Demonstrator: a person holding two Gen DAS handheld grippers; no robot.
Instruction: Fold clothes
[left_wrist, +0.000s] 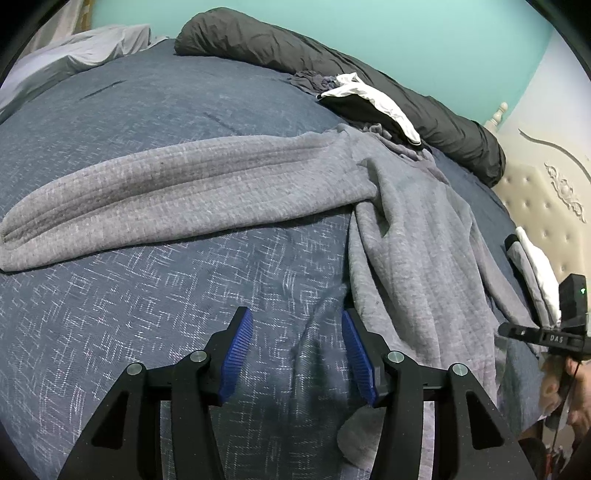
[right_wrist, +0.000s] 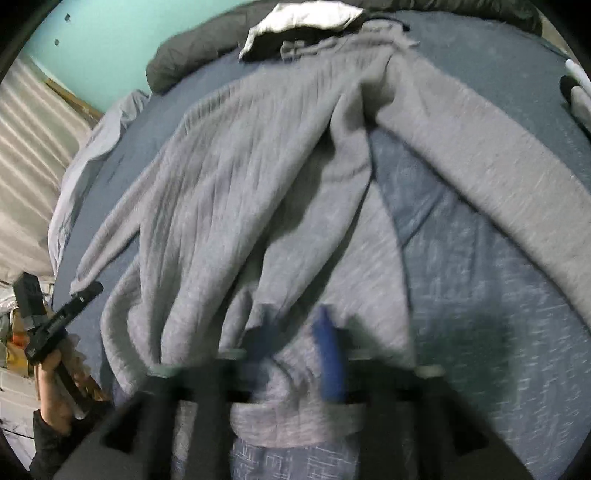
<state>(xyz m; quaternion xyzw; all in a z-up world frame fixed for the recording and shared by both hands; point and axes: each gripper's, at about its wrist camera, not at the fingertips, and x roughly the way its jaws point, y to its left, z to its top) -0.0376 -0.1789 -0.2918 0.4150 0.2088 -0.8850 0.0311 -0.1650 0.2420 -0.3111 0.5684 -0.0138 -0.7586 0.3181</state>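
A grey knit sweatshirt lies spread on the blue patterned bedspread, one sleeve stretched out to the left. My left gripper is open over bare bedspread, its right finger touching the sweatshirt's edge. In the blurred right wrist view the sweatshirt's body fans out ahead and a sleeve runs off right. My right gripper sits at the near hem, its blue pads apart, with loose grey cloth lying between them.
A dark grey rolled duvet runs along the far side by the turquoise wall. A black-and-white garment lies on other clothes beside it. A small stack of folded clothes sits by the cream tufted headboard. A light grey pillow is far left.
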